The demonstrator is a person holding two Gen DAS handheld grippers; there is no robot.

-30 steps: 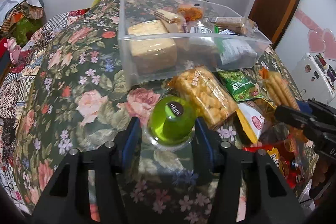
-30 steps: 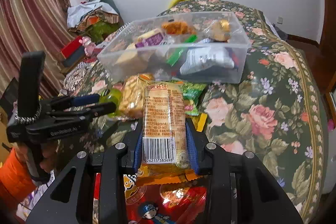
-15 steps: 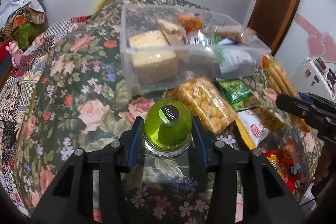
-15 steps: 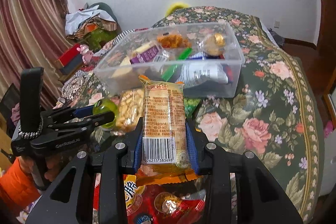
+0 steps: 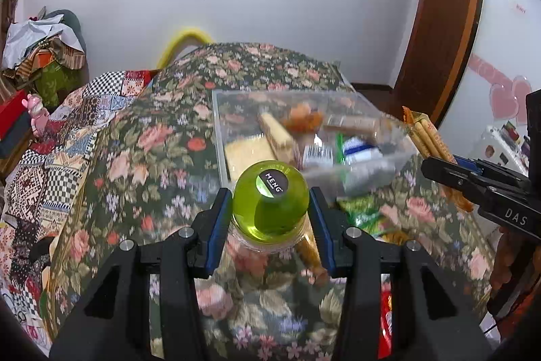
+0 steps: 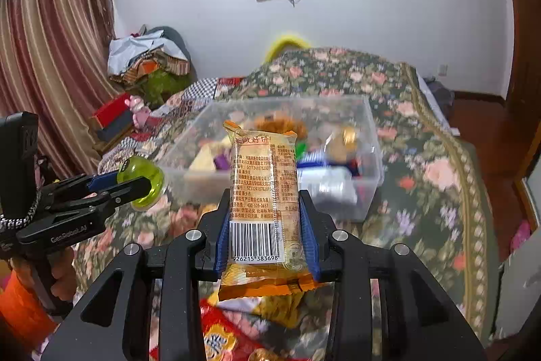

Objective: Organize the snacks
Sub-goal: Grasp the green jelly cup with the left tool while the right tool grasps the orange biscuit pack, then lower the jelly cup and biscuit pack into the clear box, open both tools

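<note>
My left gripper (image 5: 270,215) is shut on a green jelly cup (image 5: 270,205) with a black label, held above the floral table just in front of the clear plastic bin (image 5: 219,137). The cup also shows in the right wrist view (image 6: 143,181). My right gripper (image 6: 265,225) is shut on an orange biscuit packet (image 6: 263,185) with a barcode, held upright in front of the bin (image 6: 372,137). The bin holds several snacks. The right gripper with its packet (image 5: 429,137) shows at the right of the left wrist view.
Loose snack packets lie on the floral tablecloth (image 5: 142,158) below the grippers: a green one (image 5: 361,212) and a red one (image 6: 219,337). A patchwork cloth (image 5: 50,164) covers the left. A wooden door (image 5: 439,22) stands at the back right.
Both grippers have risen with their snacks. The bin now sits lower and farther in both views, and more of the wall and the wall-mounted screen shows.
</note>
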